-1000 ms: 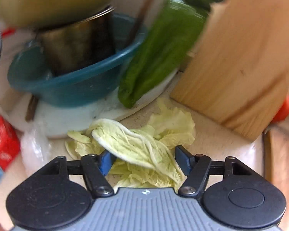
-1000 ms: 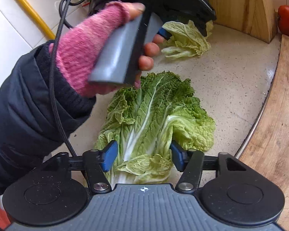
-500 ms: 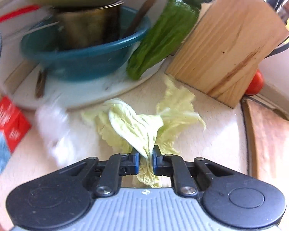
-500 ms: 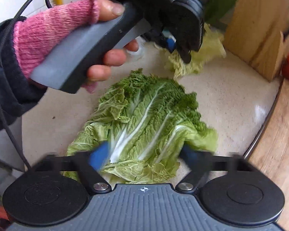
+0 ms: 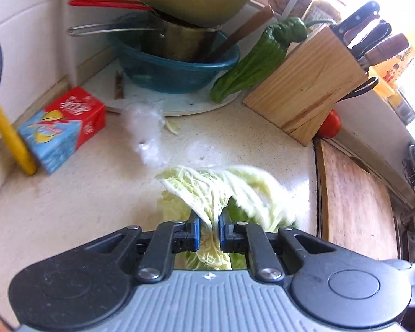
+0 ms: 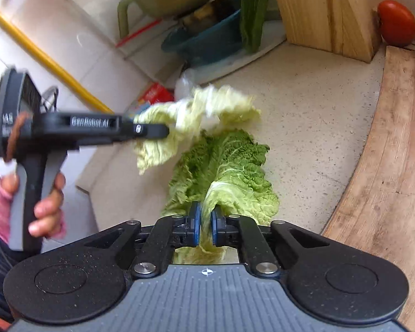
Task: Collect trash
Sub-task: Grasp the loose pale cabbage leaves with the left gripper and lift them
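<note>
My left gripper is shut on pale yellow-green cabbage leaves and holds them lifted above the speckled counter. In the right wrist view the left gripper comes in from the left with the pale leaves hanging from it. My right gripper is shut on the stem end of a large dark green cabbage leaf that lies on the counter. A crumpled clear plastic scrap lies on the counter near the white board.
A red and blue carton lies at the left by a yellow pipe. A teal basin with pots, a green pepper, a wooden knife block and a tomato stand behind. A wooden cutting board lies at the right.
Both grippers closed: the left on the pale leaves, then lifted them and drew back from the basin; the right shut on the green leaf's stem.
</note>
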Available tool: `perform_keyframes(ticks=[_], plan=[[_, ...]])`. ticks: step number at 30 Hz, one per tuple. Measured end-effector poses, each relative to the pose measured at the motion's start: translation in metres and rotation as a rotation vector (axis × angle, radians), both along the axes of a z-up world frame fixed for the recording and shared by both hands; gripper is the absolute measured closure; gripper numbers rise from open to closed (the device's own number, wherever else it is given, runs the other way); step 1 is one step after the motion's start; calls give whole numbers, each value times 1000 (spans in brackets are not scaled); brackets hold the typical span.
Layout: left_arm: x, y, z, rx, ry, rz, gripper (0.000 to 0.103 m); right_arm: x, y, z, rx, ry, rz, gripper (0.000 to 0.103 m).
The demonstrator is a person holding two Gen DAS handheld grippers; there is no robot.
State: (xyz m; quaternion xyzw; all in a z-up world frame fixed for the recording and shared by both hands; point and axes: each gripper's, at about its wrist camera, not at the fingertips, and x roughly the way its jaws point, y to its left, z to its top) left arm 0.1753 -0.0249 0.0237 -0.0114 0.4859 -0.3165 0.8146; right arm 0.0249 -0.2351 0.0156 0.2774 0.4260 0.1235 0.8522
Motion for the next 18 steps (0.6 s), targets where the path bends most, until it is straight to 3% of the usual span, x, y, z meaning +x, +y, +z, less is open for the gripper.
perform_keyframes(ticks=[7,11,14,18], plan=[[-11,32,25,-113,-36,57,93,-12,-8,44,77,-109,14,92],[-15,44,36,-136,-63,87,93,-5,-14,50,6,-137,-13,88],[-18,51,35,-143,-56,95,93,3,-8,37,-111,-76,-22,67],[-21,58,32,-149,-42,110,93,23,9,14,-188,-6,2,14]])
